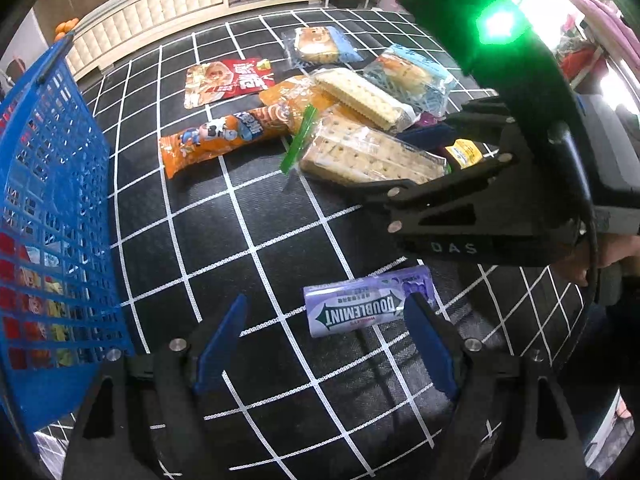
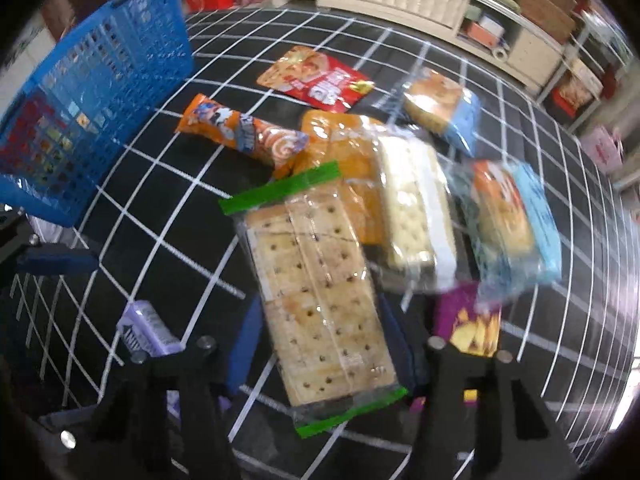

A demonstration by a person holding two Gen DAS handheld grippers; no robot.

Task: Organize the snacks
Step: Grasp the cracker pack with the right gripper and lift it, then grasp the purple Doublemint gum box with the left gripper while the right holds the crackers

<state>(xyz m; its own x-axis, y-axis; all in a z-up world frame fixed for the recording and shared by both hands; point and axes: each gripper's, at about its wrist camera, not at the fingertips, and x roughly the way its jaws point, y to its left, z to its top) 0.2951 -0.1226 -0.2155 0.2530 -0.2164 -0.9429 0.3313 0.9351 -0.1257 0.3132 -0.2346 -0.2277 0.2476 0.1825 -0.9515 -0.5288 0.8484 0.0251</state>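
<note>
The right gripper (image 2: 320,344) stands over the cracker pack with green ends (image 2: 316,296); the pack lies lengthwise between its two blue pads (image 2: 244,344), and both pads are at the pack's long edges, but the picture is blurred and I cannot tell if they already press it. The left gripper (image 1: 326,340) is released, jaws wide apart; the purple gum pack (image 1: 368,304) lies on the black mat with white grid (image 1: 248,248) just ahead of it, its end next to the right-side pad, not between the pads.

The gum pack reads "DOUBLEMINT", upside down in the left wrist view; the body of the right gripper, seen there from the side, carries the letters "DAS"; the red pouch (image 1: 228,80) and the orange roll wrapper (image 1: 224,136) bear writing I cannot read.

The left view shows the right gripper's green light and a hand behind it; it also shows the blue basket (image 1: 52,208) close at the left, with snacks inside. The right view alone shows the purple bag (image 2: 472,324) beside the crackers, and the pack's two green ends.
</note>
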